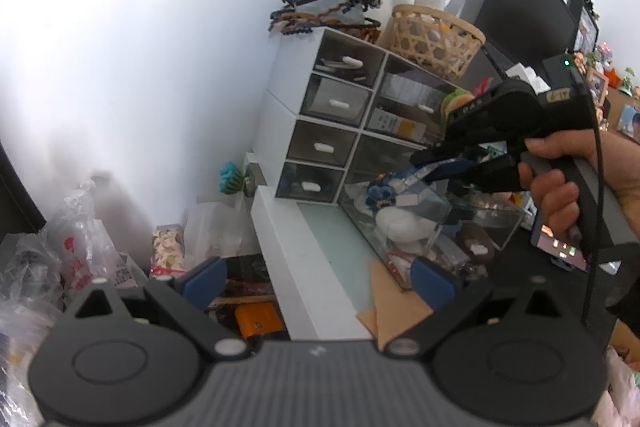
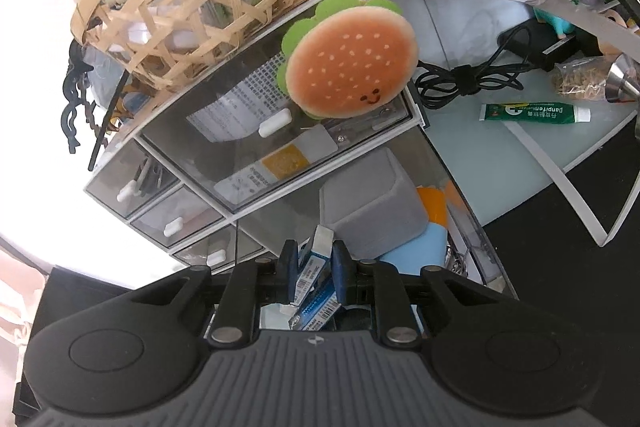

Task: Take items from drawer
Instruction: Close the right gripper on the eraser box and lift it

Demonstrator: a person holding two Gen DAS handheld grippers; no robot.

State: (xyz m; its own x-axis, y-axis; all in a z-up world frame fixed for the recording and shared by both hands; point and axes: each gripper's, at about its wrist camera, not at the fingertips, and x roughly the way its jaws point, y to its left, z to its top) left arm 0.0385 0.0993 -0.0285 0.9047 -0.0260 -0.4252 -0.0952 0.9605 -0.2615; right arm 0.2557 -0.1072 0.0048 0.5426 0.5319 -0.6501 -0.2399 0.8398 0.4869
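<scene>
Left tongs (image 1: 316,279) hang open over the desk (image 1: 320,251) while the right tongs (image 1: 460,163) pinch a blue-and-white packet (image 1: 416,177) above the pulled-out clear drawer (image 1: 400,227).

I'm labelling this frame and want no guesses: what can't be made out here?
- Right wrist view: the lower end of the white-and-blue eraser clamped in the right gripper is hidden by the gripper body.
- Right wrist view: the open clear drawer bottom is covered by the grey box.
- Left wrist view: the left gripper, jaws apart, holds nothing; the eraser is too small to identify.
</scene>
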